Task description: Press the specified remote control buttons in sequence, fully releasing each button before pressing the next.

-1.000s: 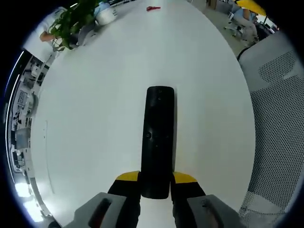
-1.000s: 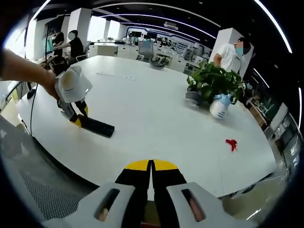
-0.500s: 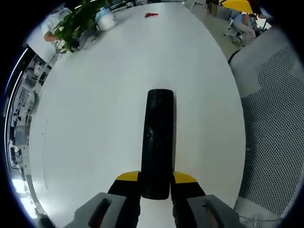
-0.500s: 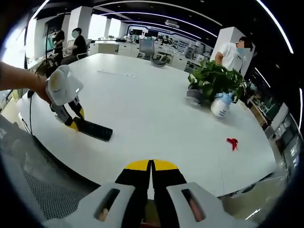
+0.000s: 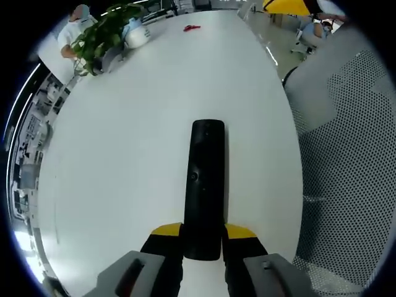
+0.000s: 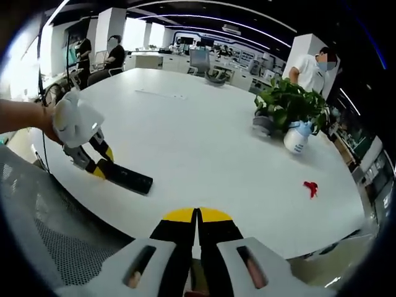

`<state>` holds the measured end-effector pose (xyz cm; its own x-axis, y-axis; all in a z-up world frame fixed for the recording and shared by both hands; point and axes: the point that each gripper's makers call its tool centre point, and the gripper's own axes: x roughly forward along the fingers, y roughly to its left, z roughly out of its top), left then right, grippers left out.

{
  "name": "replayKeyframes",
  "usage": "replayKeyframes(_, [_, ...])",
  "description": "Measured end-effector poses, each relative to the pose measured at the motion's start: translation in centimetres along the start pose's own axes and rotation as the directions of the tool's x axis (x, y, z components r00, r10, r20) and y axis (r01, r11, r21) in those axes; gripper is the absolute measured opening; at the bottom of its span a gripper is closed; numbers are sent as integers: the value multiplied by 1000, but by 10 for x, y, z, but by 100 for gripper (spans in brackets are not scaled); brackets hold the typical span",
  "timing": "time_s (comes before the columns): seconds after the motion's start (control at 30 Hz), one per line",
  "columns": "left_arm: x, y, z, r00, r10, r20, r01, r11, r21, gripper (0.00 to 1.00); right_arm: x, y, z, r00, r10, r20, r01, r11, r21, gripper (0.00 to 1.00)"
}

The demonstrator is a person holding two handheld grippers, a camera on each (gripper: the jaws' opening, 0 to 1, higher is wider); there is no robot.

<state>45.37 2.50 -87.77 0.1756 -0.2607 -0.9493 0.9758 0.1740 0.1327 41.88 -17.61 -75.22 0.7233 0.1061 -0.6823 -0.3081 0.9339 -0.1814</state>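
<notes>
Left tongs [image 5: 202, 238] clamped the remote's [image 5: 204, 185] near end on the bench [image 5: 124, 154]; right tongs [image 6: 197, 224] were clenched, empty, well apart. Pressing well meant steadying the remote, touching one button squarely, then lifting clear.

Left claw [image 5: 203, 238] clamped on something; right claw [image 6: 198, 224] closed, empty.

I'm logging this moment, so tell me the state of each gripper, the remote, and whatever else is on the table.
left gripper: shut on the remote's near end
right gripper: shut, holding nothing
remote: gripped at one end
potted plant: upright on the table
small red object: lying on the table
</notes>
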Motion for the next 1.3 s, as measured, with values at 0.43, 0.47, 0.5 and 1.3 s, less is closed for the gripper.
replayKeyframes(0.43, [-2, -21, 2, 1000, 22, 22, -22, 1000, 9, 24, -3, 10, 24, 990, 123, 74, -131, 984, 121, 0])
replayKeyframes(0.47, [-2, -23, 2, 999, 25, 25, -26, 1000, 11, 24, -3, 9, 28, 988, 128, 83, -137, 983, 122, 0])
replayKeyframes(0.5, [-2, -24, 2, 999, 30, 25, -30, 999, 15, 24, -5, 9, 38, 985, 133, 110, -147, 980, 134, 0])
replayKeyframes(1.3, [-7, -44, 7, 993, 73, 95, -70, 997, -32, 24, 26, 31, 161, 919, 254, 303, -305, 943, 134, 0])
